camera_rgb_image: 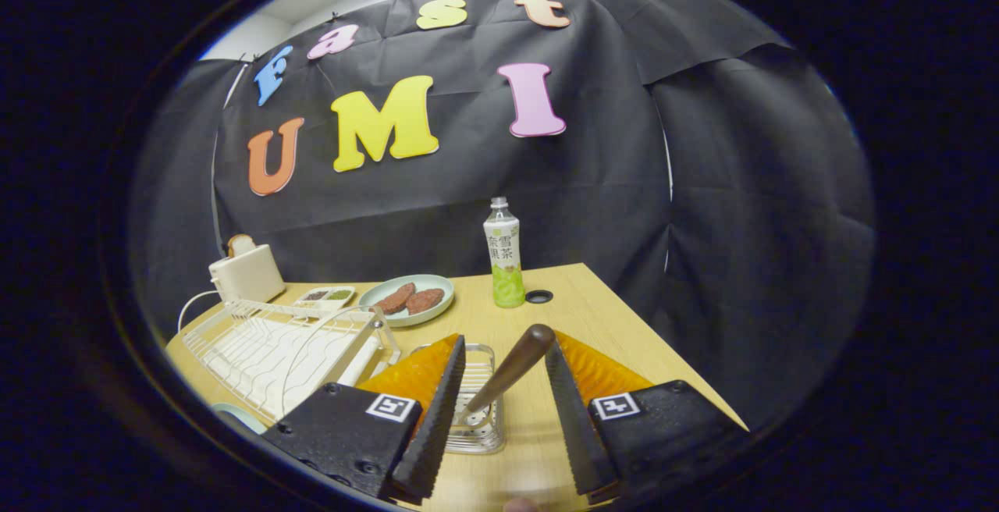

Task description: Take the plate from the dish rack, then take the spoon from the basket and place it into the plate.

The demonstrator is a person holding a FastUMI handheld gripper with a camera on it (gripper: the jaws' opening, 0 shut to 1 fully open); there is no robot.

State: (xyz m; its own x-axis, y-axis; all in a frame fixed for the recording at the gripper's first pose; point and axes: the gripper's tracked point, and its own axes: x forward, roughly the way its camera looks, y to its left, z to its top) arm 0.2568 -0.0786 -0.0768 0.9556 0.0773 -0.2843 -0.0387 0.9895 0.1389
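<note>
My gripper (506, 344) is open, its fingers standing either side of a spoon (507, 375). The spoon has a brown wooden handle and leans in a small wire basket (482, 434) on the wooden table. The handle's rounded end lies close to the right finger (566, 403); the left finger (441, 410) is clear of it. A white wire dish rack (273, 344) sits to the left of the basket, with no plate standing in it. By the rack's near corner a pale green rim (238, 416) peeks out, likely a plate.
Beyond the rack stand a white toaster (243, 274), a small white tray (326, 295) of seasonings and a pale green plate (382, 289) with two brown patties. A tea bottle (505, 258) and a black round cap (538, 296) are farther back. The table's edge runs along the right.
</note>
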